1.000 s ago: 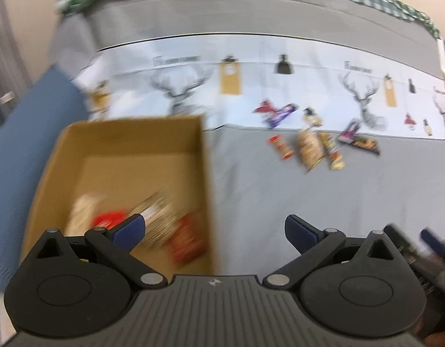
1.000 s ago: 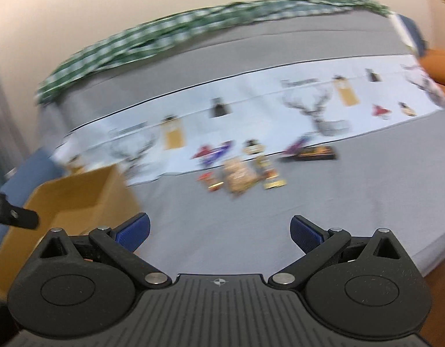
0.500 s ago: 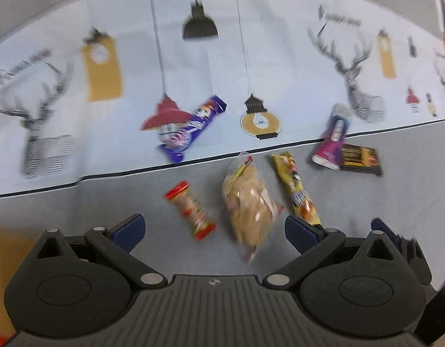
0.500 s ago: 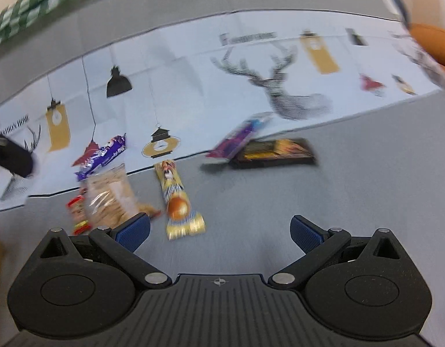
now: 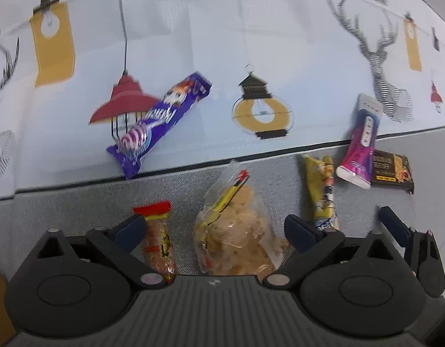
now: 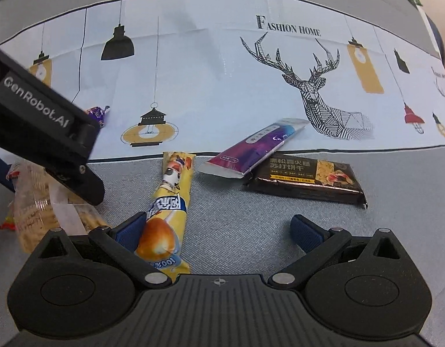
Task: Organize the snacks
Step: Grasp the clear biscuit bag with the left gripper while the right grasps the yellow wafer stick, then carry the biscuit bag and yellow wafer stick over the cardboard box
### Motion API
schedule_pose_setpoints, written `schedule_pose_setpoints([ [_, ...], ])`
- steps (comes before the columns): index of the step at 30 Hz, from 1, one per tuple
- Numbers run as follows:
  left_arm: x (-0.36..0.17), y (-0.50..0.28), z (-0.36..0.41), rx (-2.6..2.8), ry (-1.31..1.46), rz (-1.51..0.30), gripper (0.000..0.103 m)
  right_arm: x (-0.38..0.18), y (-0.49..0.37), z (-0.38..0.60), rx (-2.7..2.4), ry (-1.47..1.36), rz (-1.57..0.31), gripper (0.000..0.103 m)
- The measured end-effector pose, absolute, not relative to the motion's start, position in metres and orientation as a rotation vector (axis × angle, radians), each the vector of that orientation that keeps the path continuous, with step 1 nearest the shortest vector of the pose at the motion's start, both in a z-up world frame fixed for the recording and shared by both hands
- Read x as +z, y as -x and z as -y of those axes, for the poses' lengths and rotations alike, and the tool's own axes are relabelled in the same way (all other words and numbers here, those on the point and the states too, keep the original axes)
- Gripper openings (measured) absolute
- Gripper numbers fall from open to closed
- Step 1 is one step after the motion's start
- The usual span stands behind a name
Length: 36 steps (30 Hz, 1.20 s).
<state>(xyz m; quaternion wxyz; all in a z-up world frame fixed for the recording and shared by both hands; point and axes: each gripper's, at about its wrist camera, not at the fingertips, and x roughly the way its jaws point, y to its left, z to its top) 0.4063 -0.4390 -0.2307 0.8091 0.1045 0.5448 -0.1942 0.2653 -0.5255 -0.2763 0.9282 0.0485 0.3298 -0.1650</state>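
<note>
We've got both sets of jaws spread wide, nothing gripped: left gripper straddles the clear cookie bag for pickup, right gripper sits by the yellow snack pack on the table, w/ other snacks nearby.
</note>
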Motion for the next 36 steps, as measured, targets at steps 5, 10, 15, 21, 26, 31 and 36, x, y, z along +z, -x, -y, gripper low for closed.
schedule_pose_setpoints([
  [5, -0.212, -0.394, 0.442, -0.477, -0.275, -1.11, 0.045, -0.273, -0.258, 0.515, -0.309, -0.059, -0.65, 0.044],
  [10, -0.184, -0.384, 0.424, -0.515, -0.217, -1.106, 0.043, -0.264, -0.247, 0.511, -0.293, -0.111, -0.66, 0.026],
  [15, -0.141, -0.349, 0.392, -0.534, -0.181, -1.064, 0.043, -0.232, -0.215, 0.514, -0.325, -0.215, -0.595, 0.026],
  [21, -0.098, -0.28, 0.333, -0.502, -0.182, -1.062, 0.043, -0.19, -0.158, 0.489, -0.29, -0.257, -0.563, 0.026],
  [26, -0.061, -0.213, 0.273, -0.462, -0.154, -1.038, 0.043, -0.153, -0.104, 0.45, -0.218, -0.236, -0.542, 0.026],
  [31, -0.033, -0.154, 0.218, -0.372, -0.151, -1.017, 0.043, -0.117, -0.057, 0.405, -0.119, -0.23, -0.534, 0.026],
  [36, -0.013, -0.111, 0.169, -0.266, -0.154, -1.017, 0.043, -0.081, -0.012, 0.359, 0.002, -0.247, -0.522, 0.026],
])
